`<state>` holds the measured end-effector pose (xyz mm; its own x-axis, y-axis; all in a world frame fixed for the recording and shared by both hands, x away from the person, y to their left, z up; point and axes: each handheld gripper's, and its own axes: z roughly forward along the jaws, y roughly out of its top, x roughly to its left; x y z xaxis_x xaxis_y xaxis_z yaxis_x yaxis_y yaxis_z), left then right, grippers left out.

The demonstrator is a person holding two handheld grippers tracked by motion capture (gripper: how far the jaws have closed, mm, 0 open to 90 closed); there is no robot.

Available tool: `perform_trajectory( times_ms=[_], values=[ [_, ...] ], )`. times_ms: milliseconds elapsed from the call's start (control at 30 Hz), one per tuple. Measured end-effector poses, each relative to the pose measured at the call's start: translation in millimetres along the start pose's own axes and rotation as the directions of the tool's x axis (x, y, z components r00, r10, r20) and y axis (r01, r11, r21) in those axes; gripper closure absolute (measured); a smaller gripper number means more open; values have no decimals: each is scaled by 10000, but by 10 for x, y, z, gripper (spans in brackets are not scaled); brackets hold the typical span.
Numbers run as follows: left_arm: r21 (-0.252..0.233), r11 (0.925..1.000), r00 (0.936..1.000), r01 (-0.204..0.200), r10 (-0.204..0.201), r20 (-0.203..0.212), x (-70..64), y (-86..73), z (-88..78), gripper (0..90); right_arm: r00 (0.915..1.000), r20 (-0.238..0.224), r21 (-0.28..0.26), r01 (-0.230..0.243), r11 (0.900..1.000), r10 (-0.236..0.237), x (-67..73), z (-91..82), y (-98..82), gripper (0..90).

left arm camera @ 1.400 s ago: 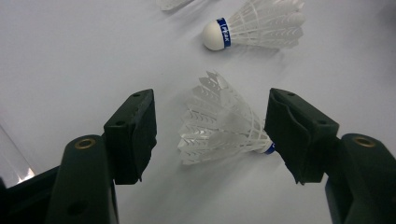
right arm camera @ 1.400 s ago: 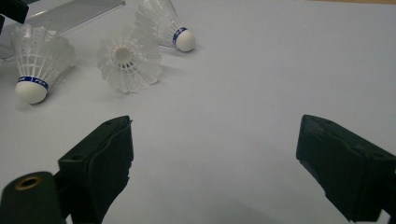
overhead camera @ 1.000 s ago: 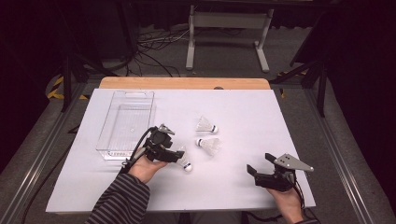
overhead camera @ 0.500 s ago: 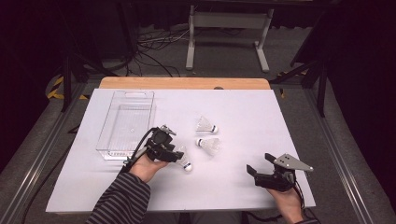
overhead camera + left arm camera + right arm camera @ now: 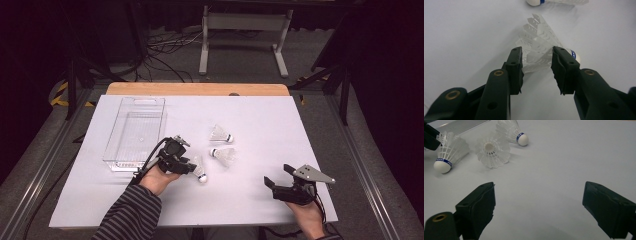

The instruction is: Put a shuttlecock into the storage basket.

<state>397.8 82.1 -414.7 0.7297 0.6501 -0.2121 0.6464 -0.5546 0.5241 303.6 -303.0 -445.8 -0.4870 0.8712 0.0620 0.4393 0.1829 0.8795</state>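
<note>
Shuttlecock [image 5: 537, 47] sits between left hand-held gripper [image 5: 537, 67] jaws, just closing, not yet clamped; right hand-held gripper [image 5: 539, 202] released, idle near right.

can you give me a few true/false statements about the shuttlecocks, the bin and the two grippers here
1. Three shuttlecocks lie on the table. True: one between the left gripper's jaws, and two beyond it.
2. The clear plastic bin holds a shuttlecock. False: nothing lies in it.
3. The right gripper holds a shuttlecock. False: its jaws stand wide apart with nothing between them.
4. The left gripper's jaws straddle a shuttlecock's feather skirt. True: they have just been closing in on it, not yet clearly clamping.
5. The shuttlecocks have red bands. False: the bands are blue.
</note>
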Motion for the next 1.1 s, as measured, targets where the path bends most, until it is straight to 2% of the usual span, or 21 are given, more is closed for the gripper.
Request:
perform_trajectory(
  times_ms=[700, 867, 1067, 1100],
  values=[
    [363, 9974, 9981, -621, 622, -12, 1, -15, 2, 868, 10000, 18, 15, 25, 10000, -25, 0, 2, 0, 120],
    [356, 9972, 9979, -652, 651, 53, -15, -20, -6, 893, 10000, 8, 18, 49, 10000, -49, 1, 0, 0, 120],
    [218, 9956, 9957, -916, 914, 130, -13, -17, -38, 899, 10000, 10, 25, 40, 10000, -40, 0, 2, 0, 120],
    [240, 9964, 9965, -808, 803, 231, -26, -20, -50, 899, 10000, 9, 28, 38, 10000, -38, 0, 2, 0, 120]
  ],
)
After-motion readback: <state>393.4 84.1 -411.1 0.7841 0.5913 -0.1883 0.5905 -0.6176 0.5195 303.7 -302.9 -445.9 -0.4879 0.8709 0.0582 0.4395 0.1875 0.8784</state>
